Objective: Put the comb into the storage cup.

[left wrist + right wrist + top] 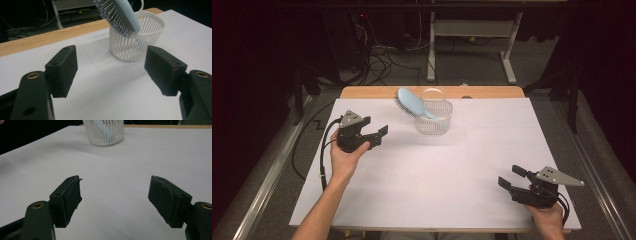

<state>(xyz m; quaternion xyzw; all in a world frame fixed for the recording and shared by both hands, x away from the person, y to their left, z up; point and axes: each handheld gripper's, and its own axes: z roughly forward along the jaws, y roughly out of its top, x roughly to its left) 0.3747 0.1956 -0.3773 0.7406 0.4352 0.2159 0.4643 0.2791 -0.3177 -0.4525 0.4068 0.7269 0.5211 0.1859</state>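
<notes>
Inside the white slatted basket [435, 120] leans a pale-blue hairbrush [412, 103]; both grippers' fingers gape empty.

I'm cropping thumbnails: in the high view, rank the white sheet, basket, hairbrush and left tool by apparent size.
1. White sheet
2. Basket and left tool: look alike, unranked
3. Hairbrush, though its handle is partly hidden in the basket

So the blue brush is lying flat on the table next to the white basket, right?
Not flat on the table. The brush stands tilted in the basket, handle down inside it and bristle head sticking out over the rim. The left gripper view shows it clearly.
</notes>
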